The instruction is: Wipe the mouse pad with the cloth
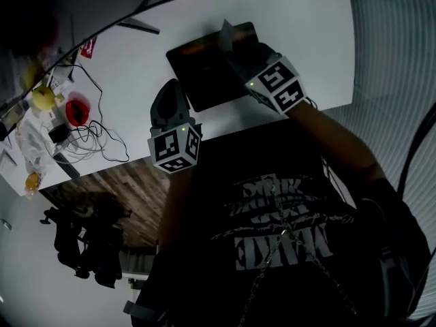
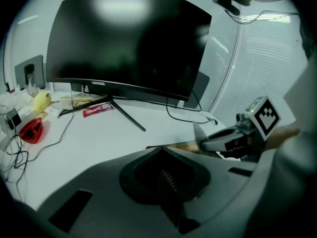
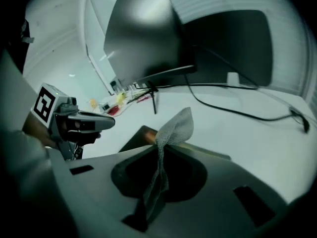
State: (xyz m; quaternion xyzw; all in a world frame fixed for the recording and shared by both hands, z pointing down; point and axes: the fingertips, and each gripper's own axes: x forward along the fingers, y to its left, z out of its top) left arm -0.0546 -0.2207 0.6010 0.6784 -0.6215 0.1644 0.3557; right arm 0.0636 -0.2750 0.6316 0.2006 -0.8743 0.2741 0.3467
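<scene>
Two tools: one in each hand, both over the white tabletop (image 1: pixel 129 60).
Mouse pad (image 1: pixel 204 77): dark, lying flat on the tabletop.
Left tool (image 2: pixel 161 151): tips pressed together, nothing in them — near the mouse pad's left edge.
Right tool (image 3: pixel 159 144): pinching the cloth (image 3: pixel 174 127), over the mouse pad's far side.
Cloth: grey mesh — one end sticks up past the tips.

No word can be read anywhere. Black T-shirt (image 1: pixel 286 223): white block lettering across the chest, upside down, too broken to make out; black curved monitor (image 2: pixel 129 38): small pale logo on the lower bezel, too small; flat red packet (image 2: pixel 97 110) on white desk (image 2: pixel 99 138): white print, blurred. Near white marker cube (image 1: pixel 175 148) and far white marker cube (image 1: pixel 281 85): black square code patterns only.
</scene>
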